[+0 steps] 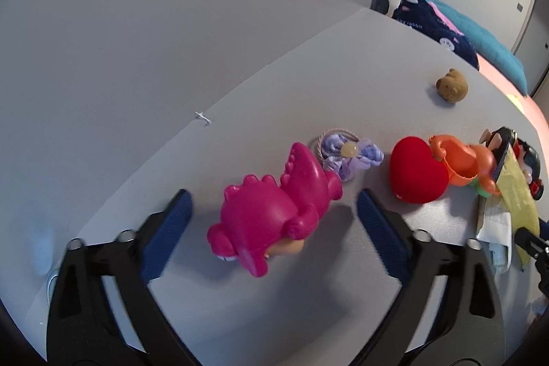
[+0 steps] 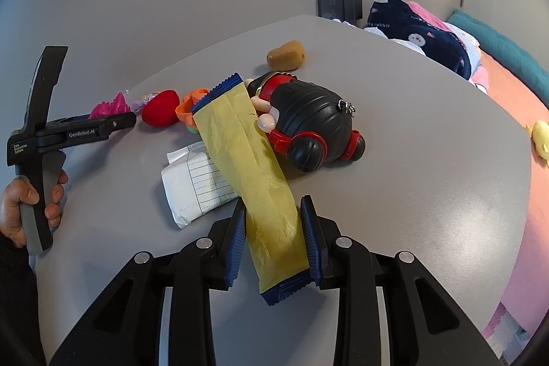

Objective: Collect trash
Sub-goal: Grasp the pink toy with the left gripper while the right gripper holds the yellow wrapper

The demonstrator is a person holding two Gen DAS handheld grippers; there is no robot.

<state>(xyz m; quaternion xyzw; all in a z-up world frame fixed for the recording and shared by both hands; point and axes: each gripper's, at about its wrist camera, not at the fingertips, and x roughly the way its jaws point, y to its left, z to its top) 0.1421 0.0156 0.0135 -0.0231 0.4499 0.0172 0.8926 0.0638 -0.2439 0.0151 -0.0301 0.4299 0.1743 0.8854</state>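
Note:
A long yellow snack wrapper (image 2: 247, 146) with blue crimped ends lies slanted across the grey table (image 2: 429, 180). My right gripper (image 2: 272, 203) is shut on its near end. The far end rests against a black-haired doll (image 2: 315, 122). Under the wrapper sits a folded white paper (image 2: 195, 184). In the left wrist view, my left gripper (image 1: 272, 196) is open, with a pink dinosaur toy (image 1: 271, 204) lying between its blue pads, neither touching it. The wrapper (image 1: 518, 191) and paper (image 1: 494, 225) show at that view's right edge.
A purple fabric hair tie (image 1: 343, 156), red heart (image 1: 418, 174), orange toy (image 1: 459, 163) and brown plush (image 1: 452, 84) sit behind the dinosaur. A tiny white scrap (image 1: 203, 118) lies at the table's far edge. A person's hand (image 2: 20, 204) holds the left tool. A bed (image 2: 507, 84) lies to the right.

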